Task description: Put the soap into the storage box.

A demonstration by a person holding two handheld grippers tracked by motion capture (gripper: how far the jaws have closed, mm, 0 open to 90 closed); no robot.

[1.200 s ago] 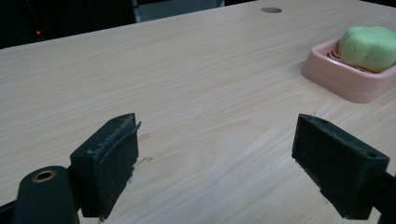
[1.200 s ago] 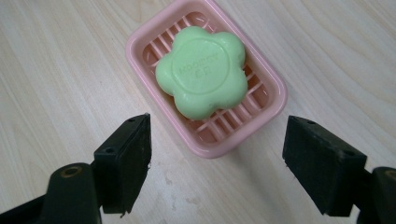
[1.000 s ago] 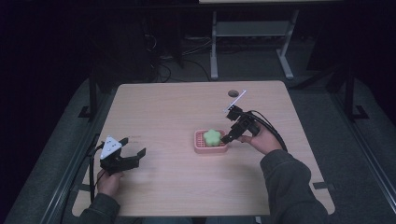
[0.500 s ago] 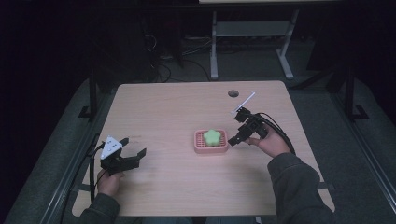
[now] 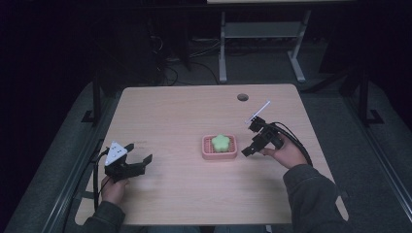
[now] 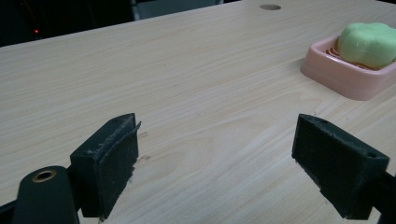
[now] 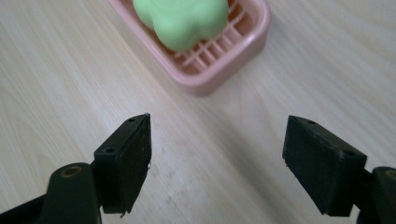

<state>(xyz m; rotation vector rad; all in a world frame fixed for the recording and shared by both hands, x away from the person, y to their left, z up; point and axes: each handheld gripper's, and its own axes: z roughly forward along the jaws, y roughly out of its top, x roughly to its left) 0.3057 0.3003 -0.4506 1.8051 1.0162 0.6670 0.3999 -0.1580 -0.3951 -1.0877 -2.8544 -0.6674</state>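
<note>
We see a pale-green, flower-shaped bar of soap [image 5: 220, 142] lying in a shallow pink plastic soap dish with a slatted floor [image 5: 207, 151], near the middle of the light wooden desk [image 5: 184, 107]. Our right tongs [image 5: 249, 148] sit just beside the dish on its right, jaws spread wide and holding nothing; in the right gripper view the dish [image 7: 243, 46] lies just ahead of the gap between them. Our left tongs [image 5: 138, 158] rest well apart from the dish near the desk's left edge, also wide open and empty, with the dish [image 6: 345, 79] off to one side in the left gripper view.

We judge the dish light and free to slide, so a nudge from the right tongs could shove it across the smooth desk. The rounded soap may slip from a pinch, or tip the dish if pressed off-centre. The trailing cable [image 5: 296, 141] could also snag.
</note>
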